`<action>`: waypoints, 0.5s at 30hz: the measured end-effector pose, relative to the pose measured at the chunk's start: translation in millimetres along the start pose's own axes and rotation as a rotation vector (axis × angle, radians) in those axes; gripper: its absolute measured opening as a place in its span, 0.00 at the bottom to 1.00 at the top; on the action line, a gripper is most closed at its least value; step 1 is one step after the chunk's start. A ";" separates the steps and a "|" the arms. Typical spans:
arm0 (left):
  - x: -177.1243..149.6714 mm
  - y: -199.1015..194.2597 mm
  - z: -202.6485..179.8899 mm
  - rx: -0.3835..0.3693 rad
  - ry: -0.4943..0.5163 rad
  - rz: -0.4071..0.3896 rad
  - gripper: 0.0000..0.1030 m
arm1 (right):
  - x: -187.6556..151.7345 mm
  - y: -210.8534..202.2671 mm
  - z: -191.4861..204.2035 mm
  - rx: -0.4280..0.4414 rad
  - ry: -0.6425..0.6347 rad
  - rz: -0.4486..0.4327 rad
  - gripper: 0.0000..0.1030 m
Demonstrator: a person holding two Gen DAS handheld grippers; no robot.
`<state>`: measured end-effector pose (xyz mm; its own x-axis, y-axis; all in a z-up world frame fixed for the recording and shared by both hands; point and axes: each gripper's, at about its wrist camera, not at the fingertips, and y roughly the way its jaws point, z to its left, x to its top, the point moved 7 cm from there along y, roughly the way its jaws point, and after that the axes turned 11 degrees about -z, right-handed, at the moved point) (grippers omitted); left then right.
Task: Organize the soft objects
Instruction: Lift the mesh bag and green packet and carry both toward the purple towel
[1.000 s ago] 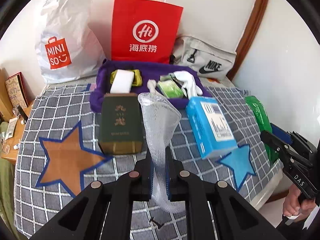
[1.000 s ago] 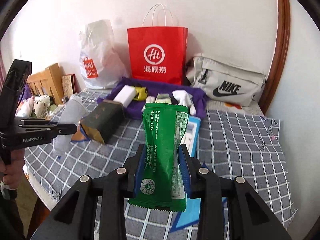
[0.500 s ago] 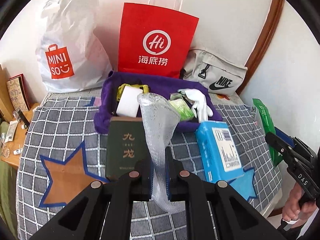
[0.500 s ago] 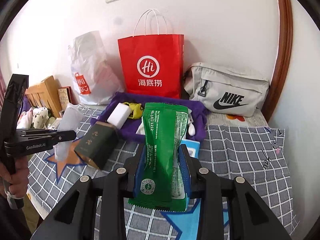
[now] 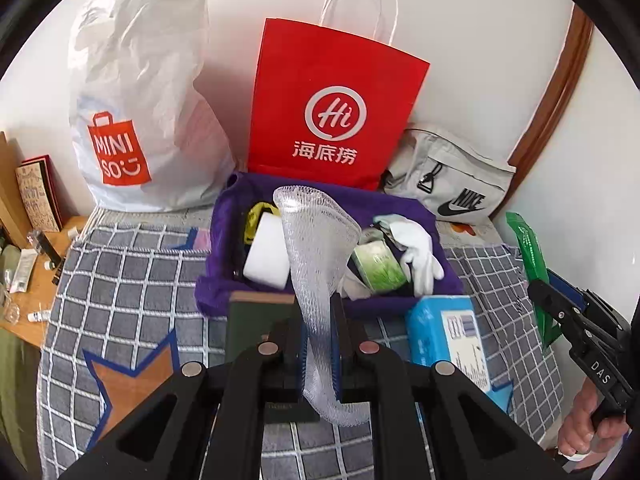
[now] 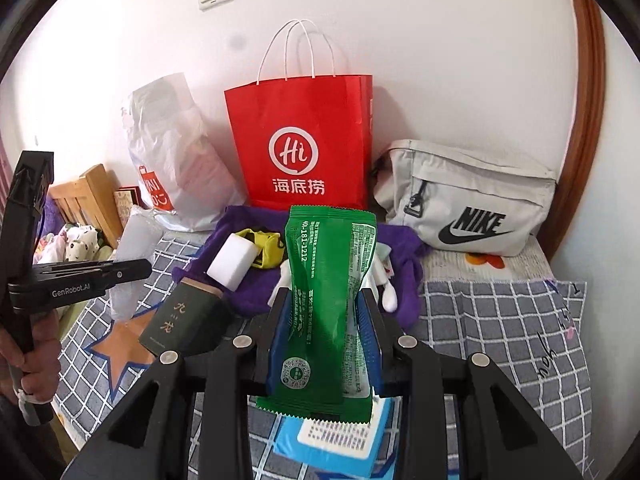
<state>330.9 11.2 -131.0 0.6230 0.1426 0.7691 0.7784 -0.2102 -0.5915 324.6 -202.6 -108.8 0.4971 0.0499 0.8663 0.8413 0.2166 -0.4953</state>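
My left gripper (image 5: 320,336) pinches a white foam net sleeve (image 5: 320,248); my right gripper (image 6: 326,332) clamps a green packet (image 6: 330,280). Both hang before the purple bin (image 5: 224,240), which holds a sponge, glove and packets. Neither is deposited. The bin's floor is hidden.

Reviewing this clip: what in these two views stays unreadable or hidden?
- Left wrist view: the foam net sleeve covers the middle of the purple tray.
- Right wrist view: the green packet hides the white glove and most of the blue box.
- Both views: nothing shows inside the red paper bag or the white plastic bag.
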 end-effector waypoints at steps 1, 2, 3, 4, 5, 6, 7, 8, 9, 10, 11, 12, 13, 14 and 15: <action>2.5 2.7 0.2 0.001 0.000 0.000 0.09 | 1.9 3.4 -0.3 -0.002 0.000 -0.001 0.32; 5.2 5.2 0.5 -0.001 0.000 0.000 0.09 | 3.2 6.1 -0.3 0.000 0.000 -0.001 0.32; 7.7 7.7 0.6 -0.001 0.000 -0.001 0.09 | 5.4 10.4 -0.9 0.001 0.001 0.000 0.32; 9.6 9.6 0.8 0.000 0.001 -0.002 0.09 | 6.9 13.1 -1.4 0.000 0.003 -0.001 0.32; 11.8 11.7 0.7 0.000 0.000 -0.003 0.09 | 8.9 16.9 -2.0 -0.001 0.004 -0.001 0.32; 14.4 14.6 0.6 -0.002 -0.001 -0.003 0.09 | 10.2 19.3 -2.6 -0.001 0.005 0.000 0.32; 16.2 16.7 0.4 -0.004 -0.001 -0.003 0.09 | 12.0 23.0 -3.7 -0.001 0.008 -0.001 0.32; 18.4 19.3 0.3 -0.005 -0.002 -0.003 0.09 | 13.9 27.3 -4.9 -0.002 0.013 0.000 0.32; 20.8 22.0 0.1 -0.006 -0.004 -0.004 0.09 | 15.0 29.8 -5.3 -0.003 0.016 0.002 0.32; 23.2 24.4 -0.2 -0.008 -0.006 -0.005 0.09 | 16.4 34.2 -6.5 -0.003 0.020 0.005 0.32; 25.2 26.6 -0.3 -0.009 -0.008 -0.005 0.09 | 17.8 38.4 -7.8 -0.005 0.023 0.008 0.32; 27.4 28.9 -0.1 -0.011 -0.012 -0.005 0.09 | 19.3 41.6 -8.6 -0.006 0.025 0.009 0.32; 29.7 31.6 0.2 -0.013 -0.015 -0.005 0.09 | 20.5 44.8 -9.4 -0.005 0.027 0.011 0.32; 31.5 33.7 0.3 -0.015 -0.017 -0.006 0.09 | 21.6 46.8 -9.9 -0.005 0.027 0.011 0.32; 33.2 35.6 0.3 -0.016 -0.019 -0.006 0.09 | 23.5 50.5 -11.2 -0.006 0.030 0.012 0.32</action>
<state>379.3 8.7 -126.6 0.6199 0.1624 0.7677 0.7808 -0.2250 -0.5829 381.1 -201.4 -114.2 0.5131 0.0234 0.8580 0.8365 0.2104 -0.5060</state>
